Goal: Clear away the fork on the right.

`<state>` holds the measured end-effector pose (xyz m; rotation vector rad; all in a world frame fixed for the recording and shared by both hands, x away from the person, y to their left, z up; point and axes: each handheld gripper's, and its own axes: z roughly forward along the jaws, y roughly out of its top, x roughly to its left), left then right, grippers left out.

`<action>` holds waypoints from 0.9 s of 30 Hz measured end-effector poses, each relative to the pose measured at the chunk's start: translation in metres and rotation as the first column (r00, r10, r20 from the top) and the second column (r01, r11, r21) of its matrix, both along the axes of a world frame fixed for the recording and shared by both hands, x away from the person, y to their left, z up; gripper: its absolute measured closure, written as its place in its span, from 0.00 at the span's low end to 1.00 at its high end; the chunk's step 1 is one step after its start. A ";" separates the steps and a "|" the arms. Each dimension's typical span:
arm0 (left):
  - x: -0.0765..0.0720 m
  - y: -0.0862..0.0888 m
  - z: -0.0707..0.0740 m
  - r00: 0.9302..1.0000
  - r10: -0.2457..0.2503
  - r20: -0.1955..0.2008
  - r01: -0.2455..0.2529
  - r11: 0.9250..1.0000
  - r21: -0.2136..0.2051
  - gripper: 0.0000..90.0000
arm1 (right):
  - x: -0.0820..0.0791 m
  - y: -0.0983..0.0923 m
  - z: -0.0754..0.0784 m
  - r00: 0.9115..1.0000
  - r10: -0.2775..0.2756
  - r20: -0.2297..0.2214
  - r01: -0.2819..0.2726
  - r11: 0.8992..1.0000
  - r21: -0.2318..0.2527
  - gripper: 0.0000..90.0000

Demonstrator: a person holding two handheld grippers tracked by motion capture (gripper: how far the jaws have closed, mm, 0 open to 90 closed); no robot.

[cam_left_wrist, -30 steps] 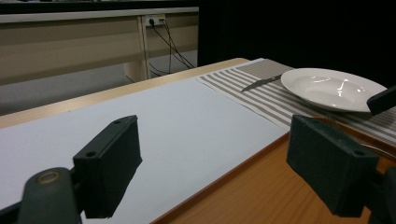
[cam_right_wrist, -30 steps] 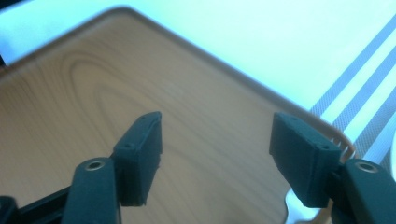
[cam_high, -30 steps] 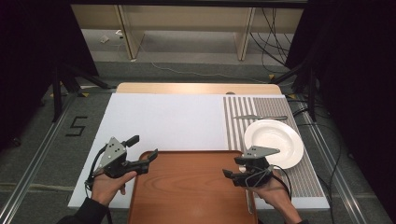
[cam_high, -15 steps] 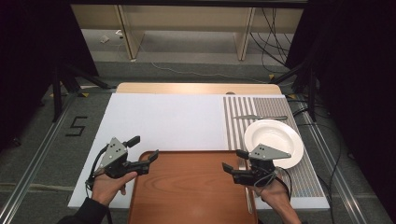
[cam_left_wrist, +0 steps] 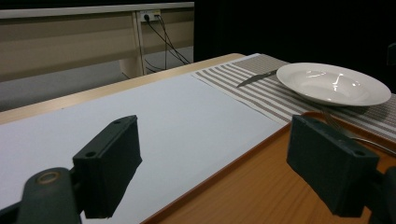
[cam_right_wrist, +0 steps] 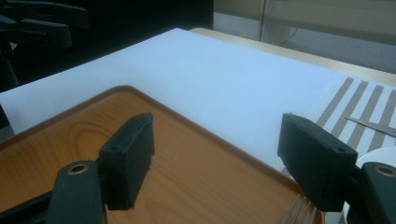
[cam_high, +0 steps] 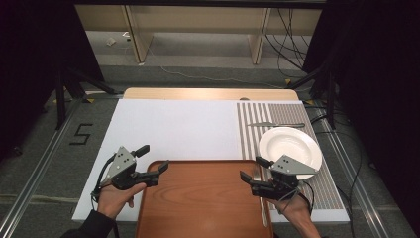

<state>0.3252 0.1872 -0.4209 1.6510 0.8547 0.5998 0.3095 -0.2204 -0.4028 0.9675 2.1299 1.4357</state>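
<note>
**Both grippers open over the wooden tray**

Leftmost, a number "5" (cam_high: 81,134) is marked in black on the grey floor beside the table; no other writing can be read. The left hand (cam_high: 115,198) comes in from the bottom edge, its sleeve cut off by the frame, and holds the left gripper (cam_high: 151,163) roughly level, pointing right and slightly away over the tray's near-left corner. Its jaws stand wide apart with nothing between them: in the left gripper view one hangs over the white mat (cam_left_wrist: 177,116), the other over the tray.

Next, the wooden tray (cam_high: 203,198) lies at the table's near edge, partly on the white mat, with its near end cut off by the frame.

Further right, the right gripper (cam_high: 253,169) is held in the right hand (cam_high: 292,208) above the tray's right rim, pointing left. Its jaws have just been opening and stand apart, empty. A fork (cam_right_wrist: 299,211) lies at that rim, only its tines visible in the right gripper view. Beyond, a white plate (cam_high: 292,146) sits on the striped placemat (cam_high: 247,124), with a knife (cam_high: 275,124) just behind it.
</note>
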 end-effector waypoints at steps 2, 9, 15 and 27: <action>0.000 0.000 0.000 1.000 0.000 0.000 0.000 1.000 -0.001 0.19 | 0.000 -0.001 -0.001 1.000 0.003 -0.004 -0.003 1.000 0.000 0.30; -0.002 -0.002 0.000 1.000 -0.016 0.004 0.016 1.000 0.008 0.19 | -0.004 -0.004 -0.001 1.000 -0.003 0.003 0.003 1.000 0.001 0.26; -0.003 -0.003 0.000 1.000 -0.018 0.006 0.018 1.000 0.010 0.19 | -0.009 -0.007 0.000 1.000 -0.015 0.022 0.015 1.000 -0.002 0.25; -0.005 -0.004 0.000 1.000 -0.021 0.000 0.021 1.000 0.008 0.19 | -0.018 -0.004 0.000 0.999 -0.027 0.039 0.027 1.000 0.009 0.19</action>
